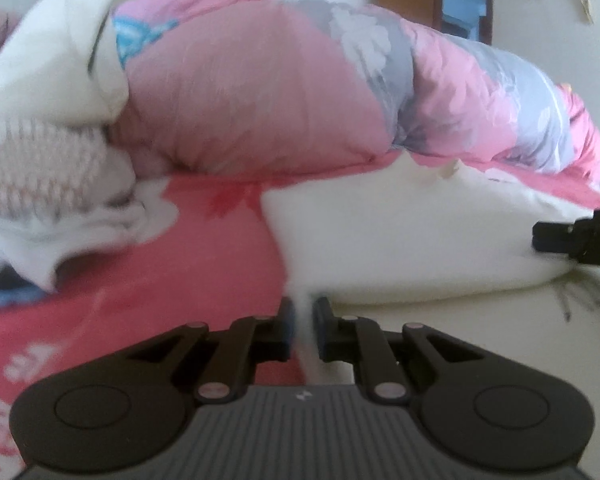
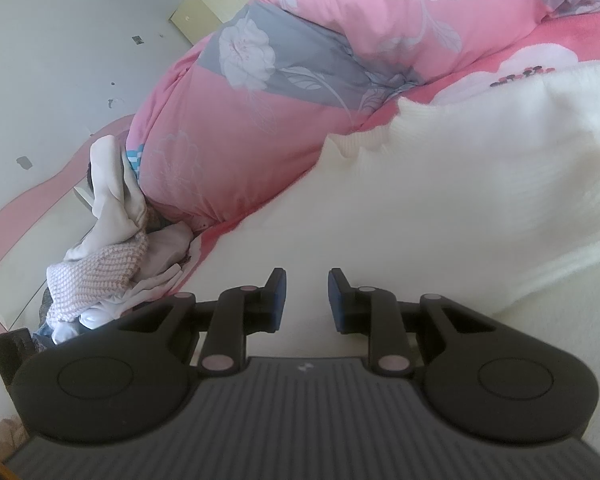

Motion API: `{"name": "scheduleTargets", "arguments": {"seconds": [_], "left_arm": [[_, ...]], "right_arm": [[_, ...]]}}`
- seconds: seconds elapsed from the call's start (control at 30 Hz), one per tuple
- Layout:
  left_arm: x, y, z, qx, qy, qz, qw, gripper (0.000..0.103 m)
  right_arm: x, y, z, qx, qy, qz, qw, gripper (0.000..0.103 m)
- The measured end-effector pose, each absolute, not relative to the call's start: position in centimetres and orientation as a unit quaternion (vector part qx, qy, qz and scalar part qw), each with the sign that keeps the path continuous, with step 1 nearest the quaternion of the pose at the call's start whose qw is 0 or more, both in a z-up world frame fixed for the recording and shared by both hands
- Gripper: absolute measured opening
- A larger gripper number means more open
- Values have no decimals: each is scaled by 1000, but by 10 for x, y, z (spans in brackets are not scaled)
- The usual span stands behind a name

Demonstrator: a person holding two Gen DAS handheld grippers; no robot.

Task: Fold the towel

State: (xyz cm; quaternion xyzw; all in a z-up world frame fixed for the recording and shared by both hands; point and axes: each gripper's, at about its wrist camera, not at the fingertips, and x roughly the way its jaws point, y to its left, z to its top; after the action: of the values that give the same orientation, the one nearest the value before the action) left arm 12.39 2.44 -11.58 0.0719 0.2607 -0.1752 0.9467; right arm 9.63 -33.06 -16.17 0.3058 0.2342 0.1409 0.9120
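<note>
Left gripper [image 1: 302, 328]: nearest the lens, jaws nearly closed and pinching a thin edge of the white towel [image 1: 400, 232], which runs up between the pads.
Right gripper [image 2: 306, 300]: jaws part-way apart over white cloth; I cannot tell whether the pads press on it. In the left wrist view its black tip shows at the towel's right end.
Towel: spread on the bed [image 1: 204, 248], its near edge by both grippers, its far edge touching the rolled quilt [image 1: 260, 92].
Step in hand: likely carrying the pinched edge across to make a fold.
How to do it well: keep the pinch firm, lift the edge just clear of the bed, lay it square onto the opposite edge and hold the other end steady.
Clothes pile [image 2: 112, 272]: heaped toward the bed's left side, near the towel but apart from it.
In the way: the quilt crowds the far edge; a wide swing could snag it or the pile.
</note>
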Motion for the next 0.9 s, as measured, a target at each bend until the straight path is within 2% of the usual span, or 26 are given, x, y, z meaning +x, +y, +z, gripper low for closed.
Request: {"name": "scheduleTargets", "arguments": {"seconds": [0.1, 0.27, 0.43, 0.53, 0.73, 0.9], "left_arm": [[123, 22, -116, 88, 265, -164, 946, 13], [131, 21, -124, 98, 291, -161, 938, 23], [133, 49, -119, 31, 312, -179, 933, 50], [129, 66, -114, 4, 320, -174, 931, 59], [114, 90, -96, -24, 304, -155, 940, 56], [115, 62, -72, -31, 262, -199, 944, 53]], "right_arm": [[96, -330, -162, 306, 234, 140, 912, 22], [97, -330, -162, 308, 234, 143, 911, 22], [97, -332, -163, 312, 234, 145, 910, 22], [96, -333, -163, 314, 233, 146, 909, 23], [97, -333, -163, 315, 233, 148, 908, 24], [97, -333, -162, 315, 234, 147, 908, 25]]}}
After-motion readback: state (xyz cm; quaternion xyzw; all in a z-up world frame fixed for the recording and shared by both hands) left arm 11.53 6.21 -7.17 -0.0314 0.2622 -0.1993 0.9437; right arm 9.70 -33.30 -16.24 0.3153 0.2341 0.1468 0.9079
